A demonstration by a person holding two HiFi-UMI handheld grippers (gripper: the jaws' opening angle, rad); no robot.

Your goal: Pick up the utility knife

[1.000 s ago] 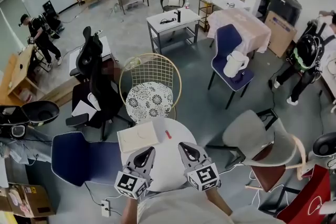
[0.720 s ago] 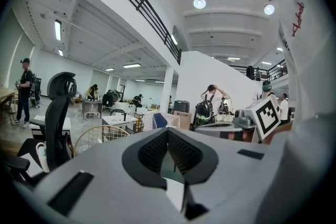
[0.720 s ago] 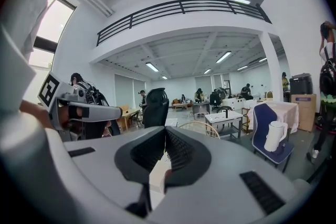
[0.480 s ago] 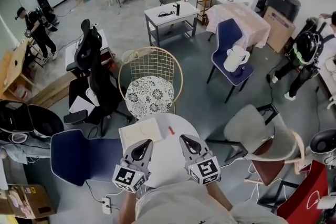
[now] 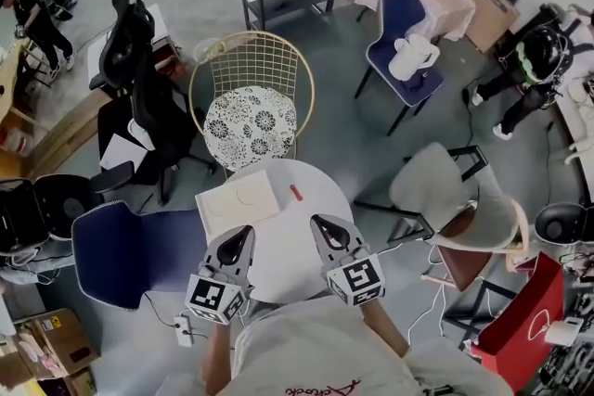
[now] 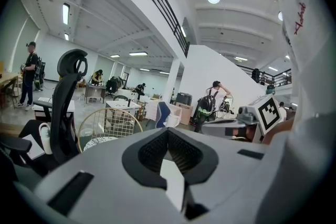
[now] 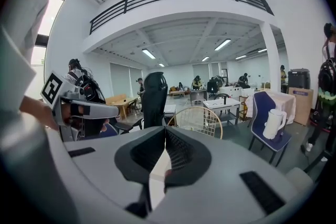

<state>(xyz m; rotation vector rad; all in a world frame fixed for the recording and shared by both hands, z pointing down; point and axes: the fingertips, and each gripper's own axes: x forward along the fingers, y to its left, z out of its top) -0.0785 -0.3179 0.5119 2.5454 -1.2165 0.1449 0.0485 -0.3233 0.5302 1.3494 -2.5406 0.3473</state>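
Trouble is likely if the right claw (image 5: 325, 227) reaches as it is. Both it and the left claw (image 5: 238, 238) are pressed together and empty, so it could shove the knife (image 5: 295, 193), just ahead, across the table (image 5: 288, 269). Count: one knife, one flat box (image 5: 237, 202), two claws.

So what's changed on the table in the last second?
Only the head view tipped further down, so the round table sits higher in frame. Nothing was grasped. The left gripper and right gripper stay shut and empty over its near edge; the red utility knife still lies untouched beside the flat white box.
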